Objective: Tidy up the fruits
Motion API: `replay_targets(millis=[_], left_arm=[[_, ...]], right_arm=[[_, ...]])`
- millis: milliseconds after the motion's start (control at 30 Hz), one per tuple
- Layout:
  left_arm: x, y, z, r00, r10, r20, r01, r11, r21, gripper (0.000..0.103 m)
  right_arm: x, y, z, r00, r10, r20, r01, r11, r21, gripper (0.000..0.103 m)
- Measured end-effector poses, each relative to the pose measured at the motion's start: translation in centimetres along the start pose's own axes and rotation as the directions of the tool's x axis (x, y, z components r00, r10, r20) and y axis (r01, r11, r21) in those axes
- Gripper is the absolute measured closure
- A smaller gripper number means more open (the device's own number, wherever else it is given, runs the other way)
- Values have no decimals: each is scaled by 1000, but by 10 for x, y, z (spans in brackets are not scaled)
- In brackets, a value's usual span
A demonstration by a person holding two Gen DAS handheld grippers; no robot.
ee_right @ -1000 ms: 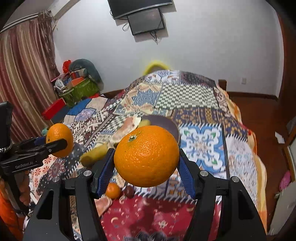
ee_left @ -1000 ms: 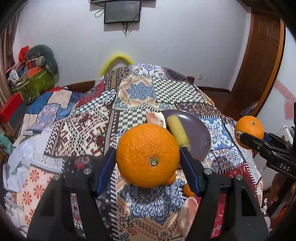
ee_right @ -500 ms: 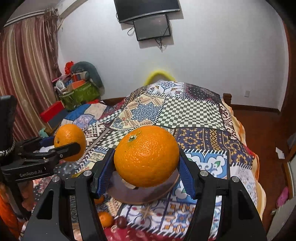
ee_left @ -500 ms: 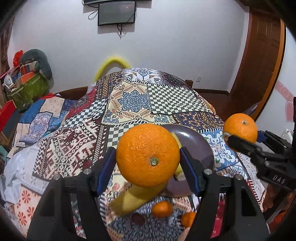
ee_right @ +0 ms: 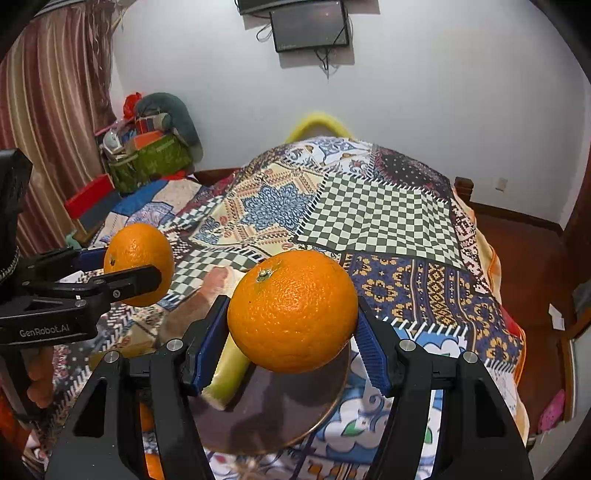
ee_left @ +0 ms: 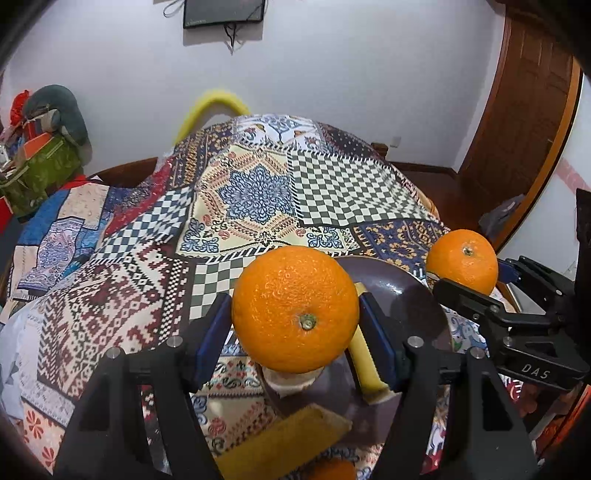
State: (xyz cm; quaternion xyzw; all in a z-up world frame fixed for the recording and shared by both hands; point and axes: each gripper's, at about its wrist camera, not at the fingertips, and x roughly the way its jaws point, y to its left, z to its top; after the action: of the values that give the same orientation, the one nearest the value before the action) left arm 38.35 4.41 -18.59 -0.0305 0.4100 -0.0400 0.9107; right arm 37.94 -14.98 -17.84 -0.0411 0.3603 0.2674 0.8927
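Left tongs (ee_left: 295, 325) first: blue pads pinching a big orange (ee_left: 295, 308) dead centre, stem end facing the lens, held above the near edge of a dark plate (ee_left: 413, 295). On that plate, a pale yellow fruit piece (ee_left: 365, 365) leans by the right pad, and a cut, pale chunk (ee_left: 291, 380) sits just under the orange. Off to the right in this view come the right tongs (ee_left: 476, 284), and you can read "DAS" in white on the black body. They're clamped on a second orange (ee_left: 461, 260), hanging beside the plate's right rim.

Over to the right wrist view: far left, the left tongs (ee_right: 129, 266) show "GenRobot.AI" printed along the side. Centre frame, the right tongs (ee_right: 291, 328) squeeze their orange (ee_right: 291, 312) over the plate (ee_right: 295, 417), stem tilted up and left. Everything floats over a patchwork quilt (ee_right: 369, 210) on the bed, and a dark screen (ee_right: 310, 26) hangs on the white wall.
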Motion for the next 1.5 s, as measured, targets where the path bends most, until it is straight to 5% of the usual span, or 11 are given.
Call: replay_targets(millis=[400,1200,1500], left_arm=[[48,-8,4,994,6,-105,2,997,79,35],[53,-23,5,994,12,-106,4,989,150,34],[53,-14,6,993,-20,-116,31,996,87,34]], right_arm=[[43,-13,4,994,36,-104,-38,999,-17,41],[68,-19,-1,985,34,-168,-43,998,-50,41],[67,-16,-5,983,26,-180,-38,997,-63,40]])
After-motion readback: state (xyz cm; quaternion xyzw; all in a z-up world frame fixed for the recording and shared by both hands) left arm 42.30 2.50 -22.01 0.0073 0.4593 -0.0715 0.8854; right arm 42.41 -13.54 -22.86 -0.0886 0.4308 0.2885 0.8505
